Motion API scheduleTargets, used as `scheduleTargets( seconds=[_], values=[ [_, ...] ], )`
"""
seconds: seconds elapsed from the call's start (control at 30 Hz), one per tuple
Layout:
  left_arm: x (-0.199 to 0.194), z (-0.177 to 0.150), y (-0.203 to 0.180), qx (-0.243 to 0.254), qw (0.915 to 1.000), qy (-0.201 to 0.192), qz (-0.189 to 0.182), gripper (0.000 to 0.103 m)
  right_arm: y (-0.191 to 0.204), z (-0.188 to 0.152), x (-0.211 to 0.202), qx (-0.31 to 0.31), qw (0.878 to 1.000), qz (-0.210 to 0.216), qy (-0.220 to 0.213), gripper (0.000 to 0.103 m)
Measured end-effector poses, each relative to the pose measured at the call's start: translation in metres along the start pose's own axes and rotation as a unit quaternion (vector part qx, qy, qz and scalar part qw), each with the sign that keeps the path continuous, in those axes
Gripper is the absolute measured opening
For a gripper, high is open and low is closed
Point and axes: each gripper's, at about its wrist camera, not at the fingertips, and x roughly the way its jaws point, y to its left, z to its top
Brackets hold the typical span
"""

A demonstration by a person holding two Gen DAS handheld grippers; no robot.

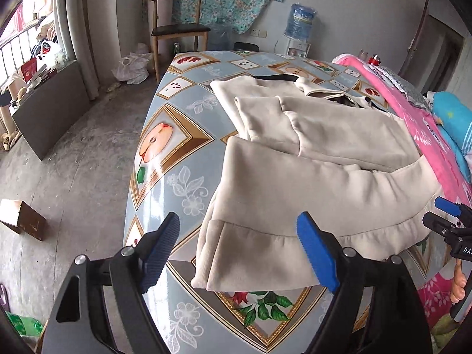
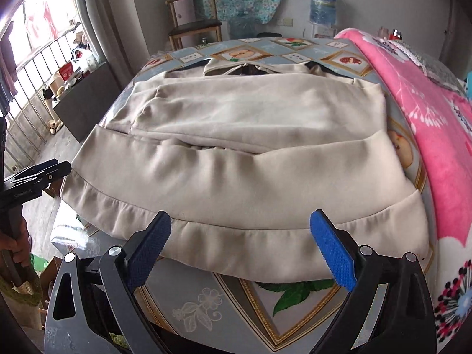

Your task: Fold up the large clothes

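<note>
A beige sweatshirt [image 1: 309, 183] [image 2: 236, 162] lies flat on the patterned table [image 1: 177, 153] [image 2: 206, 303], sleeves folded in over its body and ribbed hem nearest me. My left gripper [image 1: 239, 250] stands open over the hem's left corner, its blue pads apart from the cloth. My right gripper [image 2: 240, 250] is open just as wide above the hem's right half, with nothing pinched. Each gripper shows in the other's view: the right gripper [image 1: 442, 214] at the right edge, the left gripper [image 2: 56, 166] at the left edge, held by a hand.
A pink flowered blanket [image 1: 427, 129] [image 2: 427, 118] is heaped along the table's right side against the sweatshirt. Beyond the table stand a wooden chair [image 1: 177, 26] and a water dispenser bottle [image 1: 301, 19]. A cardboard box [image 1: 23, 218] sits on the concrete floor at left.
</note>
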Motion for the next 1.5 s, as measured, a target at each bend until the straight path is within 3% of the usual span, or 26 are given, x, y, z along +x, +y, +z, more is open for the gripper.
scheduleTargets(
  seconds=[0.17, 0.4, 0.57, 0.7, 0.87, 1.03, 1.27, 1.43, 1.5],
  values=[
    [0.008, 0.004, 0.003, 0.012, 0.9995, -0.013, 0.026, 0.080, 0.011, 0.006, 0.008, 0.001, 1.000, -0.008, -0.011, 0.092],
    [0.030, 0.003, 0.001, 0.011, 0.9994, 0.011, 0.030, 0.080, 0.016, 0.003, 0.041, 0.000, 1.000, -0.026, 0.002, 0.092],
    [0.030, 0.004, -0.005, 0.021, 0.9990, 0.007, 0.038, 0.080, 0.013, 0.002, 0.044, 0.010, 1.000, -0.017, 0.002, 0.093],
    [0.026, 0.009, -0.009, 0.029, 0.9987, -0.008, 0.040, 0.080, 0.020, 0.003, 0.033, -0.002, 1.000, 0.010, -0.026, 0.093],
    [0.024, 0.011, -0.013, 0.043, 0.9981, -0.020, 0.039, 0.080, 0.029, -0.004, 0.048, -0.023, 1.000, 0.006, -0.012, 0.093],
    [0.029, 0.013, -0.011, 0.047, 0.9987, -0.021, 0.000, 0.080, 0.026, -0.003, 0.048, -0.023, 1.000, 0.017, -0.011, 0.093],
    [0.048, 0.029, 0.008, 0.015, 0.9984, 0.006, -0.054, 0.062, 0.027, -0.002, 0.049, -0.025, 0.999, 0.020, -0.007, 0.093],
    [0.064, 0.043, 0.021, -0.002, 0.9953, 0.025, -0.094, 0.055, 0.027, -0.002, 0.049, -0.025, 0.999, 0.020, -0.006, 0.093],
    [0.069, 0.047, 0.025, -0.008, 0.9926, 0.026, -0.118, 0.047, 0.028, -0.002, 0.049, -0.025, 0.999, 0.018, -0.006, 0.093]
  ],
)
